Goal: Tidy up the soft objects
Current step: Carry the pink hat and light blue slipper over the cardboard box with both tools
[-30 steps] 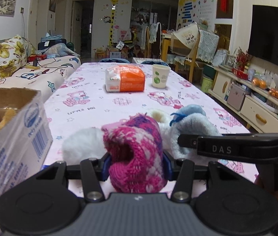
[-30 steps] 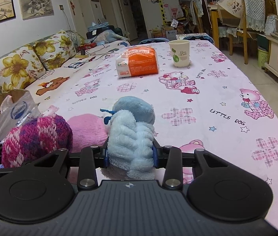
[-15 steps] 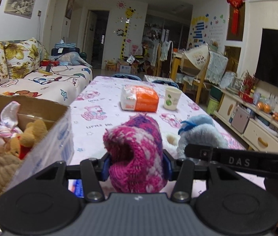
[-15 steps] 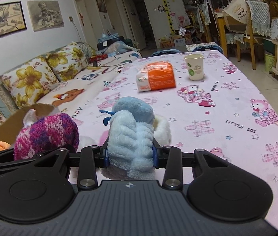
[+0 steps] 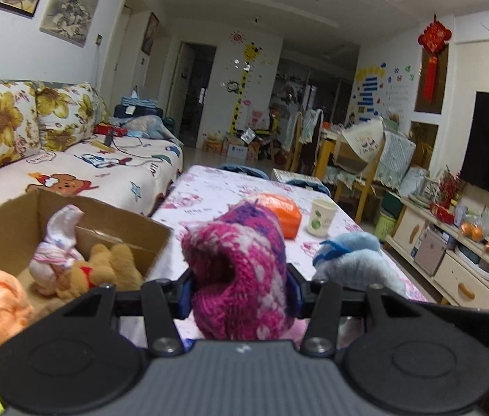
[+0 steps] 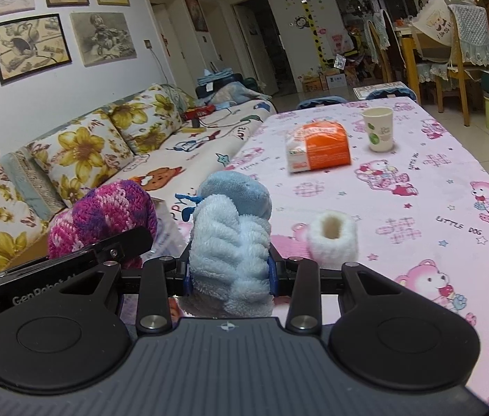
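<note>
L claw [image 5: 239, 282] clamps pink knit bootie [image 5: 241, 270], R claw [image 6: 229, 270] clamps blue fuzzy bootie [image 6: 230, 242], cardboard box [image 5: 119, 223] nr L

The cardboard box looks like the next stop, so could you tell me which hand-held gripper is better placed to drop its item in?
Left: its pink knitted item is beside the cardboard box.

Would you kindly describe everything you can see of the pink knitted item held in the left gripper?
The pink knitted item is a chunky, woolly piece in magenta with purple and pale pink patches, rounded like a small bootie or hat; which one is unclear. Its open mouth faces the left wrist camera and its domed end points away. The left gripper is shut on it, pads pressing both sides, holding it above the table beside the cardboard box. The right wrist view shows its rounded back.
</note>
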Demonstrator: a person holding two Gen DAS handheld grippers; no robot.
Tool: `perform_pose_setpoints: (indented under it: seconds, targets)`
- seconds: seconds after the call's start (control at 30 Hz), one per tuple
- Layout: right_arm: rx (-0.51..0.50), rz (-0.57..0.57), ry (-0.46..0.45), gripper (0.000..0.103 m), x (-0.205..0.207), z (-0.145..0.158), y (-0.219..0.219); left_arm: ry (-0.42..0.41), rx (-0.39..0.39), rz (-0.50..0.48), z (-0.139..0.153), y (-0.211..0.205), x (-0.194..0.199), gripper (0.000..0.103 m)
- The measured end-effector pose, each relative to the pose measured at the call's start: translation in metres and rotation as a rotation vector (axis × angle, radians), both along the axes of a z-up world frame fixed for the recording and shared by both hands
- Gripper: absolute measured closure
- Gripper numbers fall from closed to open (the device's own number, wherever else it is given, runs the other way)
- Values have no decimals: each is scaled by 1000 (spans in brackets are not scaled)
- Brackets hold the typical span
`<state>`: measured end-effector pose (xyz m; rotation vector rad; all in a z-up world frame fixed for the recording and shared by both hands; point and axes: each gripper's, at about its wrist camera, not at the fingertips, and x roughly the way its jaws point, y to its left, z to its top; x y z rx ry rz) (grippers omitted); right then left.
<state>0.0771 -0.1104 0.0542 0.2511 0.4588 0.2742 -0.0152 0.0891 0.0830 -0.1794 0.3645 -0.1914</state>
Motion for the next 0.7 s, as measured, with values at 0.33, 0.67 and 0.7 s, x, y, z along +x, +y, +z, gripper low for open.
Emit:
perform_pose_setpoints:
  seconds: [0.33,0.67,0.7]
  targets:
    - [15,100,-28,56,-2,8,32,-42,-29,106,9,39,-7,53]
    - [62,242,7,56,-2,13,71,-28,-31,278,10,95,-2,53]
    - [63,256,10,56,-3,13,74,-21,-33,290,10,100,-1,53]
